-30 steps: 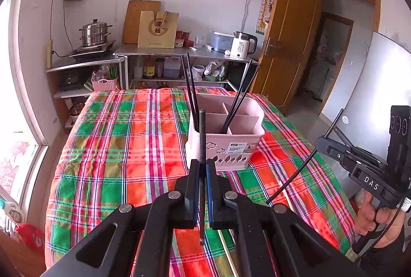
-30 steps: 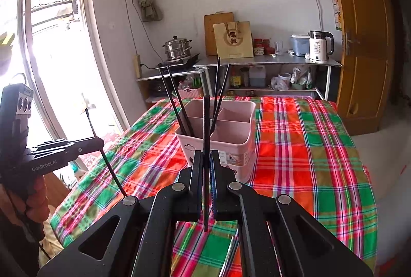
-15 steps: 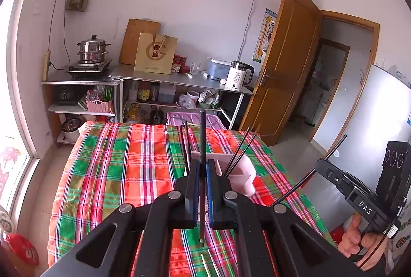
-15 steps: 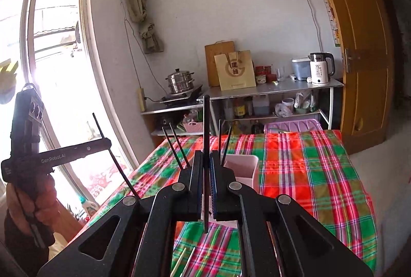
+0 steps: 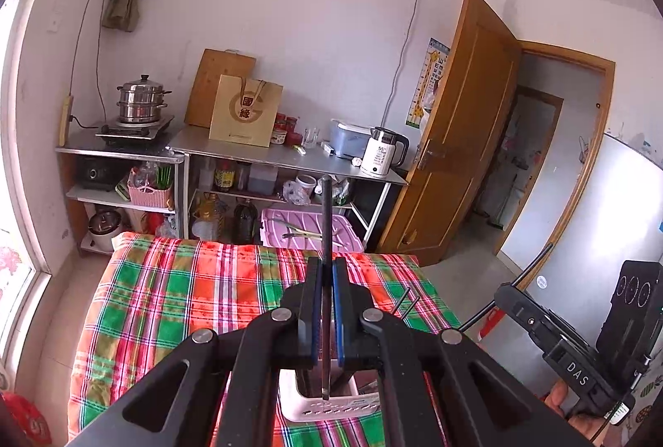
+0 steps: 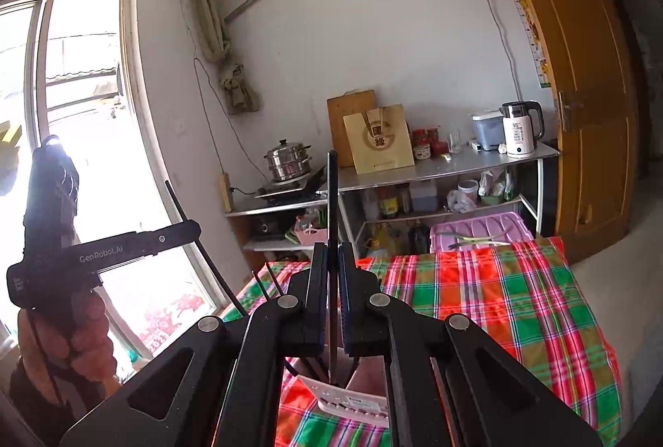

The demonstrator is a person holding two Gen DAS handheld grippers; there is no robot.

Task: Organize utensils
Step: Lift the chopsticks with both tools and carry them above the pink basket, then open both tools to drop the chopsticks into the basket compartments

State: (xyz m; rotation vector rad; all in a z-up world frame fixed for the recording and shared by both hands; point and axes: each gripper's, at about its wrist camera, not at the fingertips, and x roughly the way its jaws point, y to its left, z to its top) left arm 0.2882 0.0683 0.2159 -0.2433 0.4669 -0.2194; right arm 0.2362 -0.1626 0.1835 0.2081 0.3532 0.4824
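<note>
Clamping 1 upright chopstick [image 5: 326, 215] each, left tool [image 5: 326, 306], right tool [image 6: 331, 298], caddy [image 5: 331, 405] below

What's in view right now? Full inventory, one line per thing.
chopstick: 2, black, one clamped upright in each tool
utensil holder: 1, pale pink, on the table just beyond the tools, more black chopsticks standing in it
tablecloth: 1, red-green plaid, over the table
steamer pot: 1, steel, on the left shelf unit
paper bag: 1, tan, on the steel counter
kettle: 1, white, right end of the counter
storage lid: 1, lilac, behind the table
door: 1, brown wood, open
left tool: shut on a chopstick
right tool: shut on a chopstick
hand: holding the left tool
</note>
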